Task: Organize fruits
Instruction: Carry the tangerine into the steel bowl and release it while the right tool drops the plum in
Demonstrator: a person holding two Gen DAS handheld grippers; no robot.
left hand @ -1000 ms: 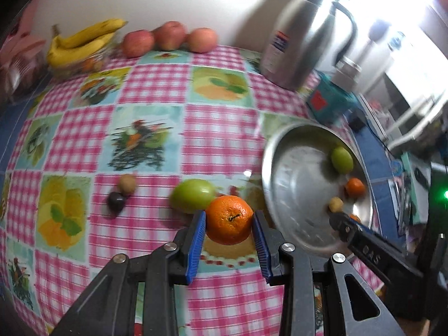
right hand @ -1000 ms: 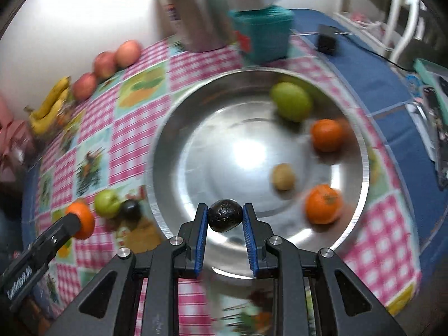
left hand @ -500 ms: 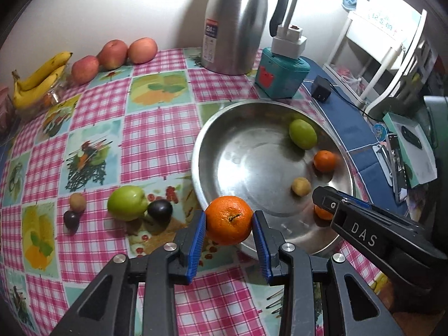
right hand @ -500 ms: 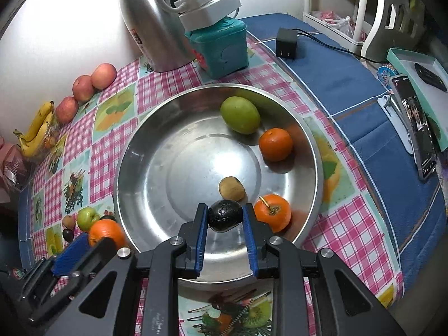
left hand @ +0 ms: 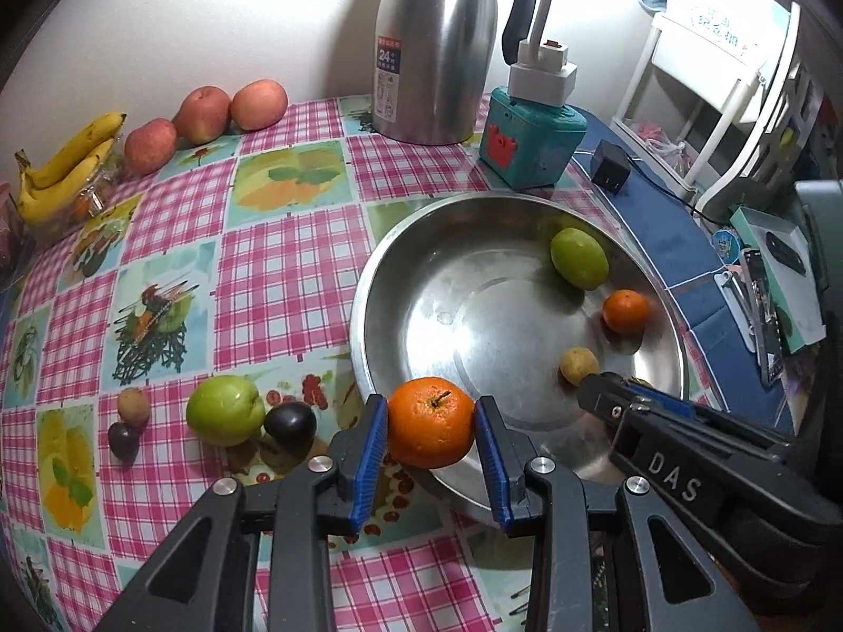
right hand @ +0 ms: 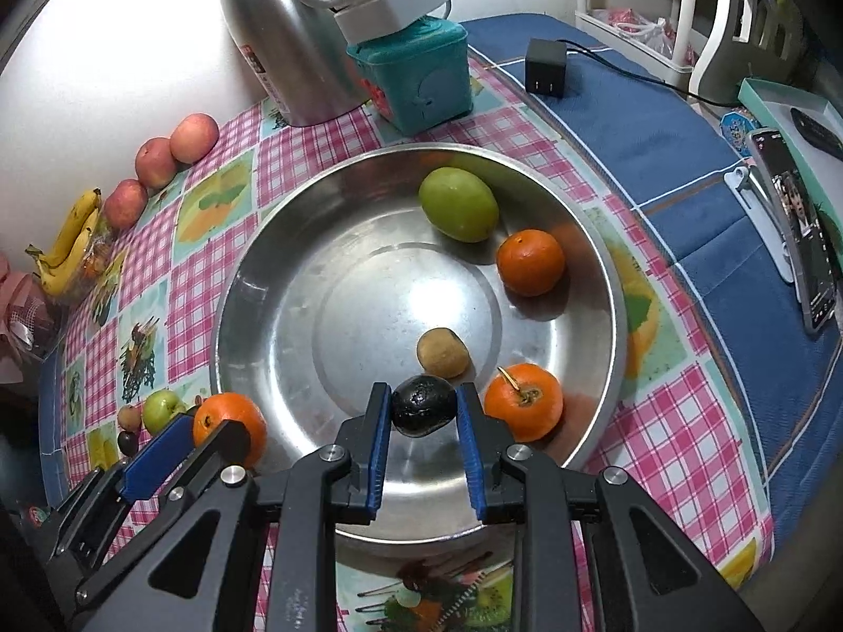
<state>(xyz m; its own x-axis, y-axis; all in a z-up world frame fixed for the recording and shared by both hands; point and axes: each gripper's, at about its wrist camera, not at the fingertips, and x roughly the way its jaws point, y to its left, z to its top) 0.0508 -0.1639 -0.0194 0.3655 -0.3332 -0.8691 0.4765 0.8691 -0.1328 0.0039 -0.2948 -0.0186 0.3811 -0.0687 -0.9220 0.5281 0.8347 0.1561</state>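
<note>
My left gripper (left hand: 431, 429) is shut on an orange (left hand: 431, 421) and holds it over the near left rim of the steel bowl (left hand: 379, 284). My right gripper (right hand: 424, 413) is shut on a dark plum (right hand: 423, 404) above the bowl's near inside (right hand: 274, 316). In the bowl lie a green fruit (right hand: 458, 204), two oranges (right hand: 530, 262) (right hand: 523, 402) and a small tan fruit (right hand: 442, 352). On the cloth left of the bowl sit a green apple (left hand: 225, 410), a dark plum (left hand: 290, 421), a tan fruit (left hand: 133, 405) and another dark plum (left hand: 124, 440).
A steel thermos (left hand: 437, 47) and a teal box with a power strip (left hand: 532, 137) stand behind the bowl. Three apples (left hand: 203, 115) and bananas (left hand: 68, 163) line the far left wall. A charger (right hand: 545, 73), phone (right hand: 801, 226) and box lie on the blue cloth at right.
Both grippers moved further in over the bowl, still holding their fruit. The bowl and its fruit look larger and closer in both views.
</note>
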